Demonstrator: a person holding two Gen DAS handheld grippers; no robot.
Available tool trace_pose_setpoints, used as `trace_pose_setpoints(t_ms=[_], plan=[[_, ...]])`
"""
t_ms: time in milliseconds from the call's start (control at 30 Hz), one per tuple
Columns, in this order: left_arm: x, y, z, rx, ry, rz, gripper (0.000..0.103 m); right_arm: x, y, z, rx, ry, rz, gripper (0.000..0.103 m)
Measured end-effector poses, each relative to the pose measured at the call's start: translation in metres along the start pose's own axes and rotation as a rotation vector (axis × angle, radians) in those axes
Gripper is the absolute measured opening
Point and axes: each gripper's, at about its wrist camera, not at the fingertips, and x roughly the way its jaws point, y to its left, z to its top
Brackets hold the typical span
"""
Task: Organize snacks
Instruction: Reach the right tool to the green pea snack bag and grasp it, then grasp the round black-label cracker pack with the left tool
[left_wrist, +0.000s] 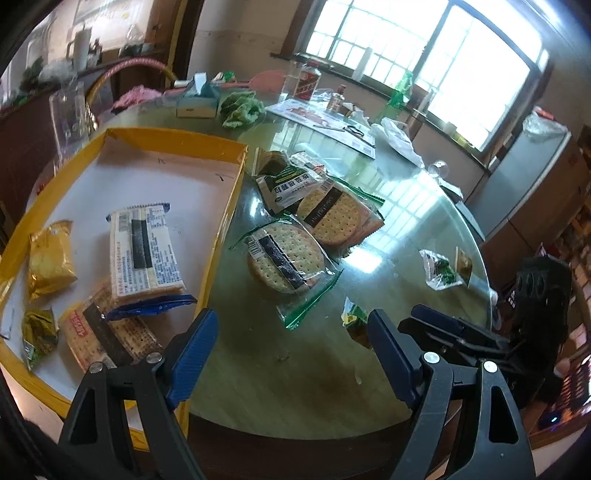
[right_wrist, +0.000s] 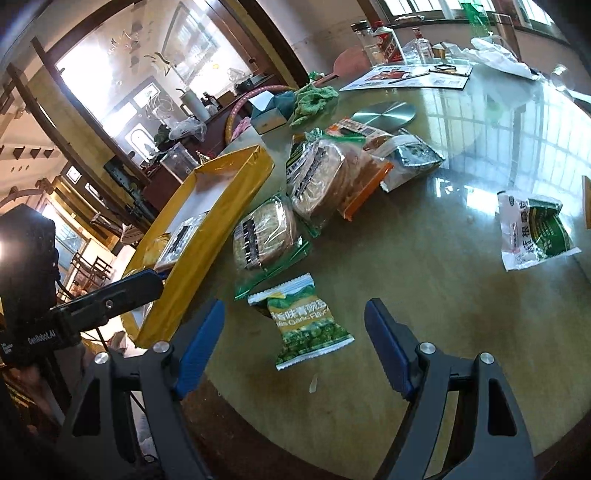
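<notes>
Lying in the tray at nine o'clock: several snack packets; sitting on the table just beside it, toward three o'clock: cracker packs; resting nearer, at five o'clock: pea packet.

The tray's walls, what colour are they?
Yellow walls on the tray, with a white floor inside; the left wrist view shows it best.

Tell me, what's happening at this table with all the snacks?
A person holding a gripper in each hand is sorting snack packets into a yellow tray. Several packets already lie in it. Cracker packs sit on the glass table beside the tray. The right gripper is open around a green pea packet, not gripping. The left gripper is open and empty.
</notes>
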Motion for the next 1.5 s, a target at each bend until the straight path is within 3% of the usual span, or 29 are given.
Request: trace_pose_setpoints(t_ms=[67, 233, 467, 567, 767, 1000, 1167, 1233, 1433, 1500], plan=[[0.009, -0.004, 0.006, -0.002, 0.023, -0.034, 0.083, -0.002, -0.002, 0.001, 0.012, -0.005, 0.001, 0.079], [0.049, -0.015, 0.026, -0.003, 0.125, -0.025, 0.083, 0.002, 0.000, 0.002, -0.026, 0.004, -0.010, 0.079], [0.036, 0.001, 0.029, -0.073, 0.086, -0.006, 0.083, 0.031, 0.019, -0.001, -0.173, 0.076, -0.063, 0.078], [0.027, 0.012, 0.027, -0.102, 0.073, 0.007, 0.083, 0.044, 0.027, -0.002, -0.215, 0.100, -0.067, 0.067], [0.022, 0.014, 0.026, -0.100, 0.066, 0.018, 0.083, 0.053, 0.040, -0.010, -0.295, 0.103, -0.165, 0.043], [0.036, 0.004, 0.027, -0.062, 0.096, 0.025, 0.083, 0.032, 0.024, -0.018, -0.246, 0.065, -0.191, 0.040], [0.069, -0.008, 0.034, -0.026, 0.178, 0.033, 0.083, 0.016, -0.001, -0.015, -0.150, 0.036, -0.230, 0.040], [0.084, -0.011, 0.039, -0.026, 0.209, 0.055, 0.083, 0.013, -0.009, -0.012, -0.121, 0.033, -0.224, 0.040], [0.103, -0.012, 0.052, -0.063, 0.160, 0.208, 0.083, 0.013, -0.011, -0.011, -0.106, 0.032, -0.218, 0.040], [0.111, -0.017, 0.054, -0.051, 0.177, 0.248, 0.084, 0.013, -0.011, -0.011, -0.104, 0.031, -0.220, 0.040]])
